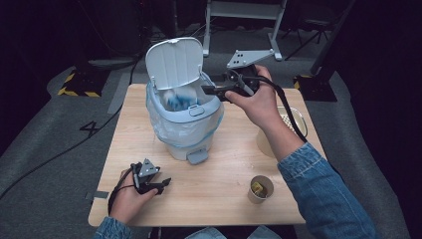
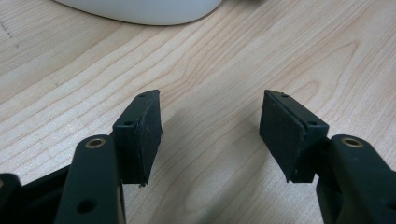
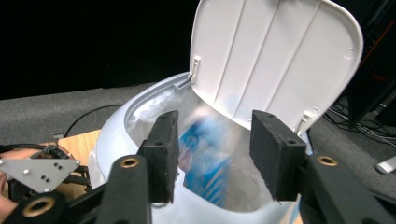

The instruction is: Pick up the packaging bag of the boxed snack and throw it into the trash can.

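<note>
your right gripper (image 3: 212,154) is hovering over the open bin (image 1: 185,117), jaws apart and empty, a blurred blue item (image 3: 208,154) below; your left gripper (image 2: 210,135) is resting wide open on the table (image 1: 224,174).

A small white pedal bin (image 1: 185,117) stands upright mid-table, lid (image 1: 175,62) raised. A blurred blue-and-white packet (image 3: 208,156) shows inside its clear liner.

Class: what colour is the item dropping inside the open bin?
Blue and white, motion-blurred item; the right gripper view shows it best.
</note>
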`<state>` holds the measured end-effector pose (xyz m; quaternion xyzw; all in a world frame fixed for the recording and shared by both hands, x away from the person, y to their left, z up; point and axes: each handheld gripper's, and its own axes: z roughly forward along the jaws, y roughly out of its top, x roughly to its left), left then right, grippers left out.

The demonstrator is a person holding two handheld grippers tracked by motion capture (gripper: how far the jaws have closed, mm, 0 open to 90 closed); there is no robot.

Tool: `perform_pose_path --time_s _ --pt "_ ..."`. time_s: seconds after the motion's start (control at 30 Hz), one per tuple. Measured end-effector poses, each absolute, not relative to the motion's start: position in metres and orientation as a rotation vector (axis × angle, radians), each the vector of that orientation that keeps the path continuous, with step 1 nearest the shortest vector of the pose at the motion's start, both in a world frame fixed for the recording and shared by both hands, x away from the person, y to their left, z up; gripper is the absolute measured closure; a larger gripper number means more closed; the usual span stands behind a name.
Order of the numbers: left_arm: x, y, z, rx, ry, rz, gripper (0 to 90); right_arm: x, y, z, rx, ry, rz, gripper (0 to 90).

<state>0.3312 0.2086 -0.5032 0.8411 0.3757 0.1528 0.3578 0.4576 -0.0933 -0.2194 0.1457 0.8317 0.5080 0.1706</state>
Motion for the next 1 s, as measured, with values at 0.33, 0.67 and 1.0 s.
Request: perform_pose_path --time_s 0.33,0.67,1.0 --pt "0.333 0.211 -0.503 2.173 0.959 0.361 36.5 0.44 -0.141 -0.22 0.467 2.34 1.39 40.6" --pt "0.339 0.216 -0.504 2.185 0.94 0.359 32.2 0.407 -0.219 -0.233 0.558 2.278 1.451 26.8" --pt "0.34 0.215 -0.504 2.191 0.935 0.364 30.8 0.375 -0.273 -0.258 0.618 2.303 1.462 26.2"
